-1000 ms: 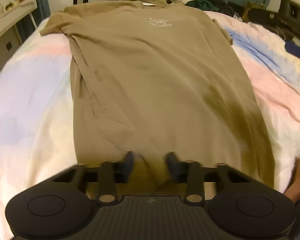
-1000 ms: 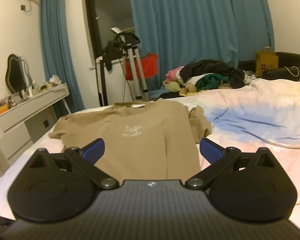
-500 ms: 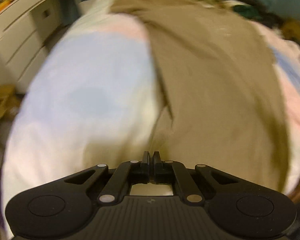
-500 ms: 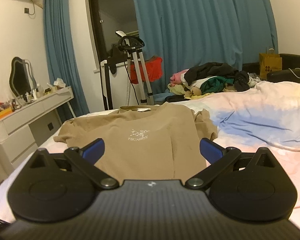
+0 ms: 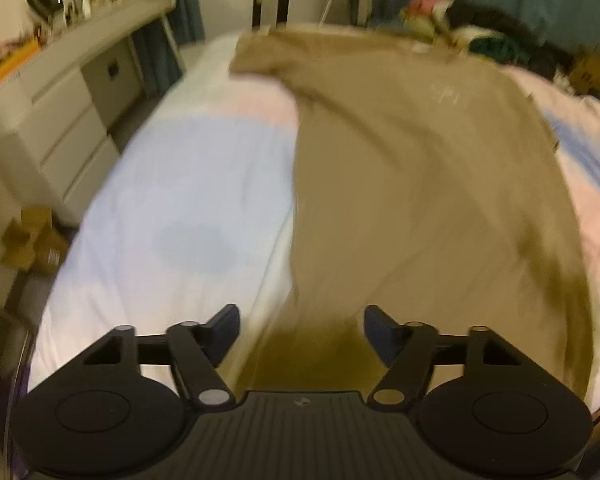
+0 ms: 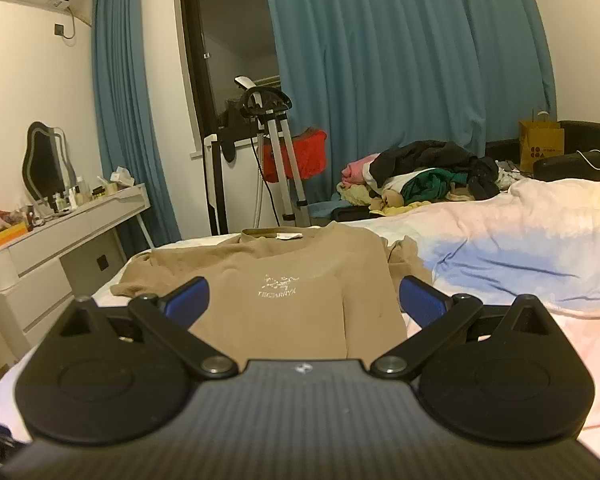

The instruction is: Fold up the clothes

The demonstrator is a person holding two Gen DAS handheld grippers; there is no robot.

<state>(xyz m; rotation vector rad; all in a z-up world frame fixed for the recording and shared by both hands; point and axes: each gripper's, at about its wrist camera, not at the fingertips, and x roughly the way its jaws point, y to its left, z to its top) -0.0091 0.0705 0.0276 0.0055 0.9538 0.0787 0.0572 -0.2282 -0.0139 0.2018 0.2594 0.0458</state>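
tan t-shirt (image 5: 420,184) lies spread on the pastel bedsheet (image 5: 188,200) — left gripper (image 5: 300,330) over its hem, jaws wide, empty; right gripper (image 6: 303,300) likewise spread wide, holding nothing.

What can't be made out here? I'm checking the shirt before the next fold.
- Left wrist view: motion blur smears the tan shirt; its chest print and creases are unreadable.
- Left wrist view: the left gripper body covers the shirt's near hem.
- Right wrist view: the right gripper hides the shirt's lower half.
- Right wrist view: the neck label is too small to read.
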